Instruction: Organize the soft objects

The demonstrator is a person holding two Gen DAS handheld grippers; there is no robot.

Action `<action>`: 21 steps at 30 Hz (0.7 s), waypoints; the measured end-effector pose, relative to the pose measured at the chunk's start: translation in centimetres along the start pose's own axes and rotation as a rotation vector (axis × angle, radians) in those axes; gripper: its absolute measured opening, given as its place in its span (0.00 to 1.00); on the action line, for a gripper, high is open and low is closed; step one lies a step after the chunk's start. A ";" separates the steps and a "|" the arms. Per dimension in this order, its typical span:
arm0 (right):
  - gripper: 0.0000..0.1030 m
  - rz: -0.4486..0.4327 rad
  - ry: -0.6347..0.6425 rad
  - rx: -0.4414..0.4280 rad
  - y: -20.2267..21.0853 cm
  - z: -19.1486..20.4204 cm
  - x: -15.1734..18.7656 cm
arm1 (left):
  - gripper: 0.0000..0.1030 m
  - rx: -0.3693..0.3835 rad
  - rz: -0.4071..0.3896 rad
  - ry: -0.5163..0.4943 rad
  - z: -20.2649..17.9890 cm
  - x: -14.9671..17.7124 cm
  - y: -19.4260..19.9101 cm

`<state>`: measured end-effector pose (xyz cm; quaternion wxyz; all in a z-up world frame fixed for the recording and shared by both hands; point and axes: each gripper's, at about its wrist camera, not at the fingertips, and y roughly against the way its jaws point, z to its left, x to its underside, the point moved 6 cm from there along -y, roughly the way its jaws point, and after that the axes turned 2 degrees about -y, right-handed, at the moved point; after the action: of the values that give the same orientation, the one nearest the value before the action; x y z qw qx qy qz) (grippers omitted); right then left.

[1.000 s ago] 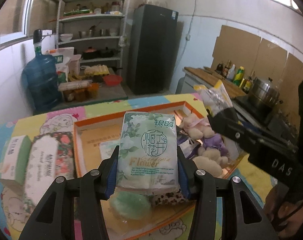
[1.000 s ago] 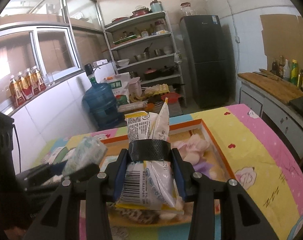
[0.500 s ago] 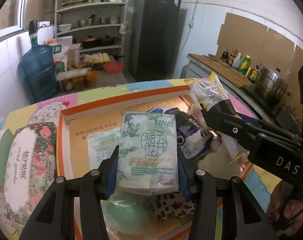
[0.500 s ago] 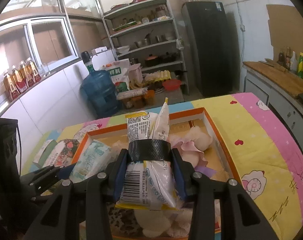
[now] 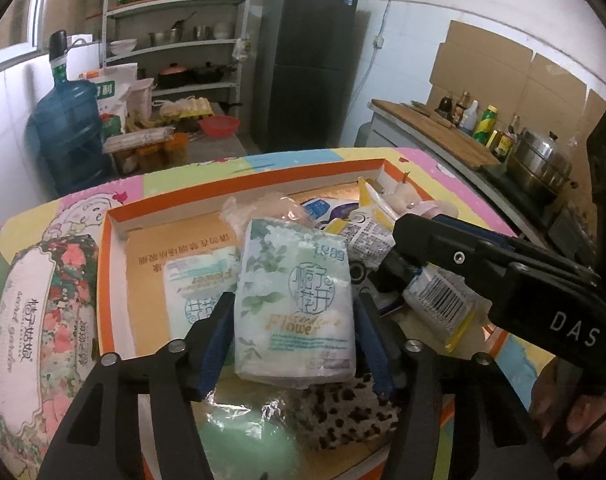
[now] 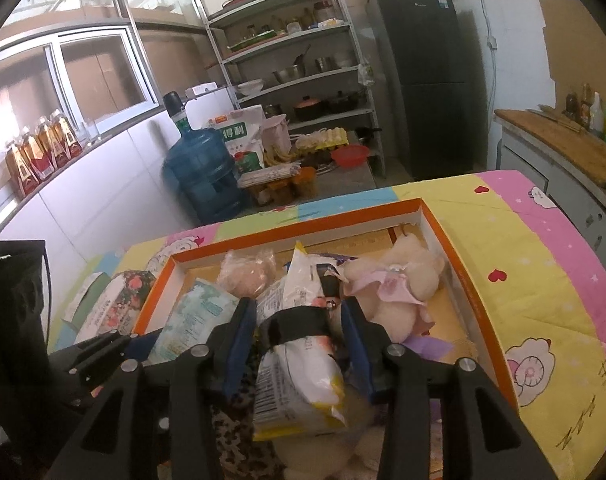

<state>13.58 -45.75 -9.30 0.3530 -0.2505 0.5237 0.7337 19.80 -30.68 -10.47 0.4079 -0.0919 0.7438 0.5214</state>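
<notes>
Left gripper (image 5: 293, 312) jaws have just been opening; tissue pack (image 5: 295, 304) sits loose between them, over the orange tray (image 5: 239, 196). Right gripper (image 6: 299, 344) clamps taped snack bags (image 6: 299, 360); plush bear (image 6: 399, 280) at its 1 o'clock.

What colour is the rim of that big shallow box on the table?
Orange, with white inner walls. The box rim shows best in the right wrist view.
</notes>
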 end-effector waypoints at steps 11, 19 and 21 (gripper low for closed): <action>0.45 -0.032 0.006 0.004 1.1 0.8 -0.3 | 0.72 0.001 -0.049 -0.019 -0.3 0.0 1.8; 0.45 -0.076 -0.005 0.009 3.2 1.6 -0.3 | 0.71 -0.020 -0.103 -0.042 -0.6 0.1 5.1; 0.45 -0.083 -0.011 0.009 3.8 1.9 -0.2 | 0.71 -0.025 -0.115 -0.037 -0.3 0.4 6.1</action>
<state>10.78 -44.82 -6.29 0.3870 -0.2663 0.5144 0.7175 15.99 -28.11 -6.42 0.4498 -0.1301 0.7230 0.5080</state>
